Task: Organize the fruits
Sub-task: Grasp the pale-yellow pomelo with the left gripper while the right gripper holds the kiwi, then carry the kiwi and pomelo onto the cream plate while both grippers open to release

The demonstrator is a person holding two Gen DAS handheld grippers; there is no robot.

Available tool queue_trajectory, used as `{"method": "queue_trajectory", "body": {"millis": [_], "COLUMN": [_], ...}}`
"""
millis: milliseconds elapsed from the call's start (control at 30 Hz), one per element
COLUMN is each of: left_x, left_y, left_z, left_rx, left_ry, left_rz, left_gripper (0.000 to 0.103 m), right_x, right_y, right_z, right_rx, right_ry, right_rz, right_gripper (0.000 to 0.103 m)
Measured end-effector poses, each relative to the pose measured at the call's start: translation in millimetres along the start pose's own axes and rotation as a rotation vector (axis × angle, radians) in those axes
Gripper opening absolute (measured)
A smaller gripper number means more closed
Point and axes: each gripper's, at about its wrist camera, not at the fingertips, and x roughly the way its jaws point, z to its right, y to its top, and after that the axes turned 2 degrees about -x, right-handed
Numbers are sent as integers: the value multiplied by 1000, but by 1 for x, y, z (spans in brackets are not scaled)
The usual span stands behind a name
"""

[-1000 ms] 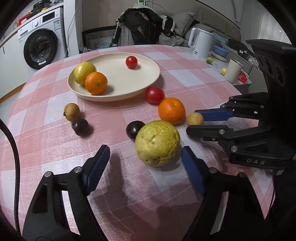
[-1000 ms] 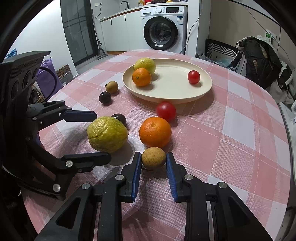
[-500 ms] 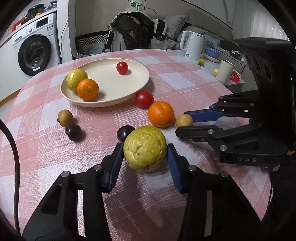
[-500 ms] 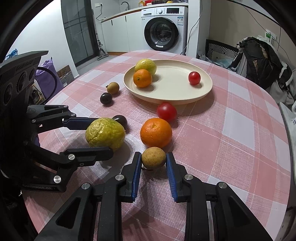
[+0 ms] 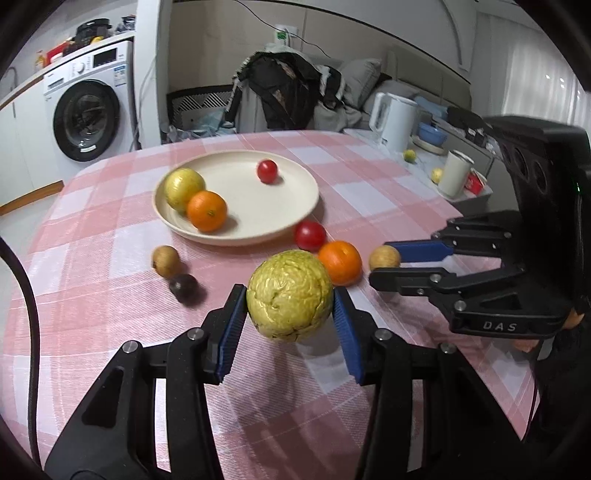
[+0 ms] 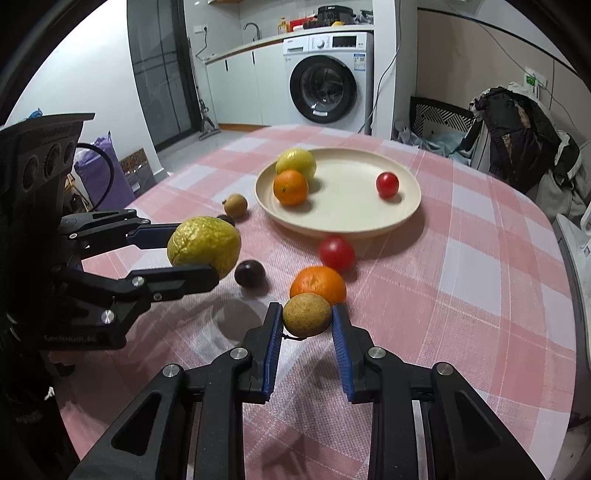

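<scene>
Noted a round table (image 5: pixel 369 184) under a pink-and-white checked cloth. Saw a white washing machine (image 6: pixel 325 85) built in beneath a counter (image 6: pixel 258 44), with white cupboards (image 6: pixel 236 85) beside it and a tap (image 6: pixel 253 27) above. Found a dark glass door (image 6: pixel 162 74) beside a pale wall (image 6: pixel 92 74), and a purple bag (image 6: pixel 107 173) near it by the grey floor (image 6: pixel 207 147). Spotted a chair heaped with dark clothes (image 5: pixel 284 92) behind the table, grey cushions (image 5: pixel 358 77) past it. Made out a white kettle (image 5: pixel 393 118), a blue bowl (image 5: pixel 432 133) and a white mug (image 5: pixel 454 173) on a low side surface. Met soft, even indoor light throughout.

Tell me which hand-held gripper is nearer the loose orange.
Right. The right hand-held gripper, clamping a small brown fruit, sits beside the orange; the left holds a green fruit farther off.
</scene>
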Motion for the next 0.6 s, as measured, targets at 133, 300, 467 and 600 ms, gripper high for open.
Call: {"method": "queue_trajectory", "body": {"millis": [133, 300, 467, 600], "left_x": [-5, -6, -2, 4], "left_y": [6, 11, 19, 27], "left_z": [-6, -12, -10, -12], "left_rx": [-14, -29, -12, -11], "left_ry": [18, 26, 61, 75], "left_rz": [26, 41, 59, 71], "left_gripper": [44, 44, 44, 44], "right_x": [-6, -12, -10, -5], "right_y": [4, 10, 21, 32], "right_z": [1, -1, -2, -1], "right_rx": [27, 46, 69, 71], "right_ry": [-3, -1, -2, -14], "right_rz": [56, 107, 134, 137], "right_gripper": [28, 28, 28, 28]}}
